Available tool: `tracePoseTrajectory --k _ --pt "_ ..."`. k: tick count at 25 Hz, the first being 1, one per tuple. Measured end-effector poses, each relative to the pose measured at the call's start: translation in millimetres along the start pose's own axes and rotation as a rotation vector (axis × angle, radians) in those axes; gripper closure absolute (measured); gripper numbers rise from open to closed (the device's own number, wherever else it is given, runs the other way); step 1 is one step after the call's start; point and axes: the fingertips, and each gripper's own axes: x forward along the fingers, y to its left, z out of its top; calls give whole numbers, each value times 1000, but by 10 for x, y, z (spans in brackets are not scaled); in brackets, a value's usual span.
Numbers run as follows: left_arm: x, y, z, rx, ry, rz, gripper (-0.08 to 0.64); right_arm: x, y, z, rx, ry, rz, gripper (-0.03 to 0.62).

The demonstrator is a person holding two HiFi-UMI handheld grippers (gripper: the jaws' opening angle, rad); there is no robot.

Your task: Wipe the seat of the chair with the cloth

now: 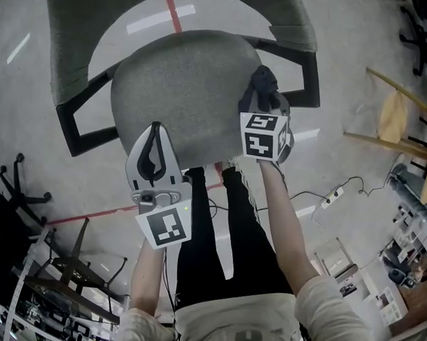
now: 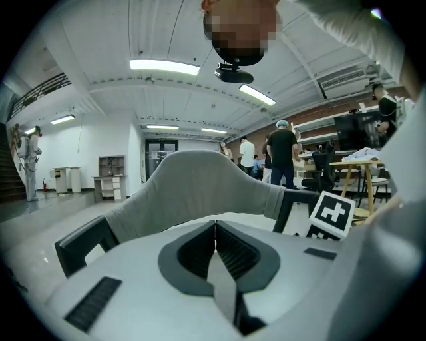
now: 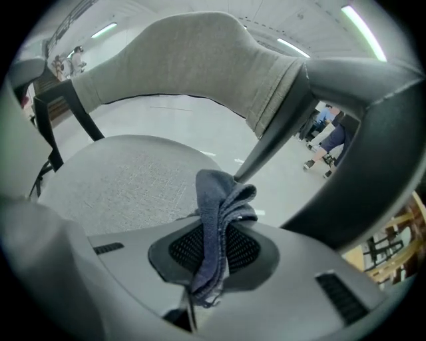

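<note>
The grey chair seat [image 1: 178,94] lies below me. My left gripper [image 1: 157,128] hovers over the seat's near edge, jaws pressed together on nothing. My right gripper [image 1: 266,98], at the seat's right edge, is clamped on the bunched dark blue cloth [image 3: 219,220]. I should press the cloth flat onto the seat, then sweep across in overlapping strokes.

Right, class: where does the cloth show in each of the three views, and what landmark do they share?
Head view: cloth, upper right of centre, at the seat's right edge.
Left gripper view: not in it.
Right gripper view: cloth, low centre, pinched in the jaws.
Shared landmark: the chair's grey backrest, in all three views.
</note>
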Motion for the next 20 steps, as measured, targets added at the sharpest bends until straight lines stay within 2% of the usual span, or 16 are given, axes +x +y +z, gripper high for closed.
tracePoseTrajectory --k 6,15,20 --pt "2 26 -11 6 0 5 545 -1 -29 -18 -47 5 -89 535" --pt "-76 77 -67 -4 7 34 545 -43 -80 -8 -15 -5 -106 535" --pt "-136 66 -63 -4 1 42 545 -263 -54 229 5 -107 -84 535"
